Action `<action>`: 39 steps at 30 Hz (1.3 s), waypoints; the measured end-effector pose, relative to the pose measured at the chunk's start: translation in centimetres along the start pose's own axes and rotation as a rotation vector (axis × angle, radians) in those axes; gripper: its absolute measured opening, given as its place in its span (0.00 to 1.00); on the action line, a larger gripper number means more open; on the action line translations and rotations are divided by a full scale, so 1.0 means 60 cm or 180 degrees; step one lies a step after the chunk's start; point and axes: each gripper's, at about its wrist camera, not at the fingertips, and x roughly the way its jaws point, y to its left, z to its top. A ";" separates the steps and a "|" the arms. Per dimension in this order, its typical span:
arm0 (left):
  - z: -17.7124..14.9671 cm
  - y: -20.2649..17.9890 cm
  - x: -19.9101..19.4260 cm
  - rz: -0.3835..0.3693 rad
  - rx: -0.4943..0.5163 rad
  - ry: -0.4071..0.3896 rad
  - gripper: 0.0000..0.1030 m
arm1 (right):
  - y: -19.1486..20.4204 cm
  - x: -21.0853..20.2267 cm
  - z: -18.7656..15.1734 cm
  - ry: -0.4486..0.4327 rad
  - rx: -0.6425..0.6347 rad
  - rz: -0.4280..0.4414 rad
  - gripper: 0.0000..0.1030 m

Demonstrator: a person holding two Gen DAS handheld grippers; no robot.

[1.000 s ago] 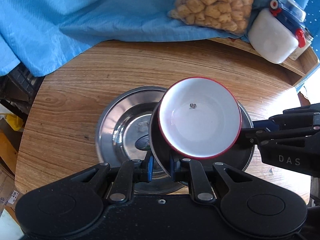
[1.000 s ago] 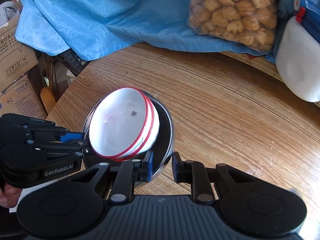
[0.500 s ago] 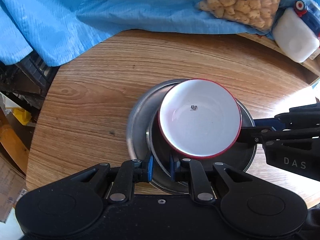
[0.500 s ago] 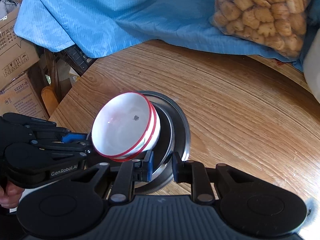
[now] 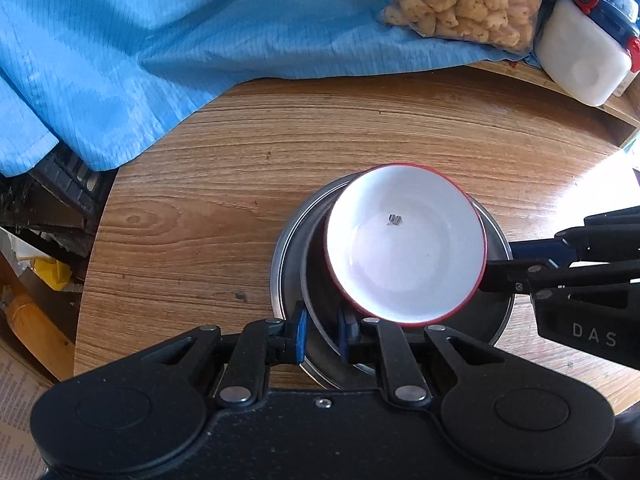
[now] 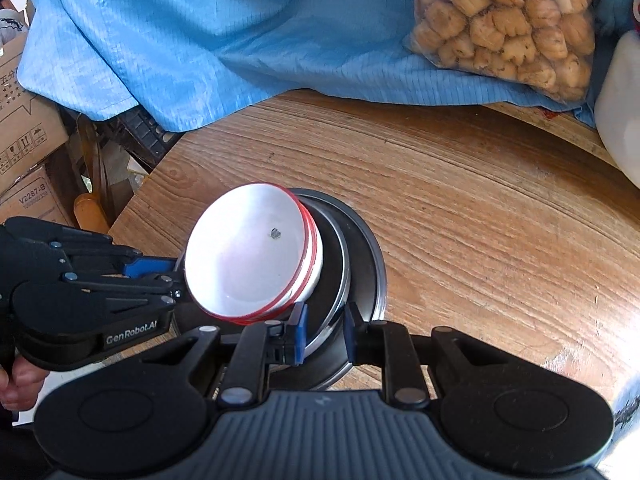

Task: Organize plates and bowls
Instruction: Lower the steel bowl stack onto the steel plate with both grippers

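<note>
Both claws point steeply down – left claw [image 5: 322, 330] and right claw [image 6: 324, 334] each clamped on the steel plate [image 5: 320, 312] rim; white red-rimmed bowls [image 5: 404, 248] stacked inside, over the counter [image 5: 240, 200].

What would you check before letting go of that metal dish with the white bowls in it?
1. Left tongs clamped on the upper steel plate's rim: ok.
2. Right tongs clamped on the same rim: ok.
3. Upper plate centred over the lower steel plate: not ok, offset.
4. Upper plate fully seated: cannot tell.
5. Red-rimmed white bowls stacked, resting inside: ok.
6. Stack fully on the round wooden table: ok.
</note>
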 end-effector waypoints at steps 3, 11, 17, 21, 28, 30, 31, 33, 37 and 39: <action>-0.003 -0.001 0.000 0.0007 0.0013 -0.0004 0.13 | 0.000 0.003 -0.006 0.0022 -0.0005 -0.0011 0.20; -0.006 -0.001 -0.002 0.0021 -0.0005 -0.0037 0.13 | -0.001 0.005 -0.007 0.0020 -0.0018 -0.0020 0.20; -0.006 -0.001 -0.002 0.0028 -0.0006 -0.0050 0.13 | 0.000 0.005 -0.007 0.0011 -0.0028 -0.0038 0.20; -0.007 -0.001 -0.002 0.0028 -0.0003 -0.0049 0.13 | 0.001 0.004 -0.008 0.0001 -0.0011 -0.0035 0.20; -0.006 -0.001 -0.001 0.0029 0.0000 -0.0044 0.14 | -0.002 0.004 -0.008 -0.0008 0.0014 -0.0029 0.20; -0.006 -0.001 -0.001 0.0029 -0.0002 -0.0045 0.14 | -0.002 0.004 -0.008 -0.0007 0.0015 -0.0027 0.20; -0.006 -0.001 -0.001 0.0028 -0.0002 -0.0044 0.14 | -0.002 0.004 -0.009 -0.0008 0.0019 -0.0026 0.20; -0.006 -0.001 -0.001 0.0030 -0.0002 -0.0045 0.14 | -0.003 0.003 -0.009 -0.0007 0.0028 -0.0024 0.20; -0.006 -0.002 -0.001 0.0029 -0.0008 -0.0042 0.15 | -0.002 0.004 -0.009 -0.0006 0.0036 -0.0026 0.20; -0.005 -0.002 0.000 0.0048 -0.0010 -0.0040 0.17 | -0.002 0.004 -0.009 -0.0006 0.0033 -0.0026 0.20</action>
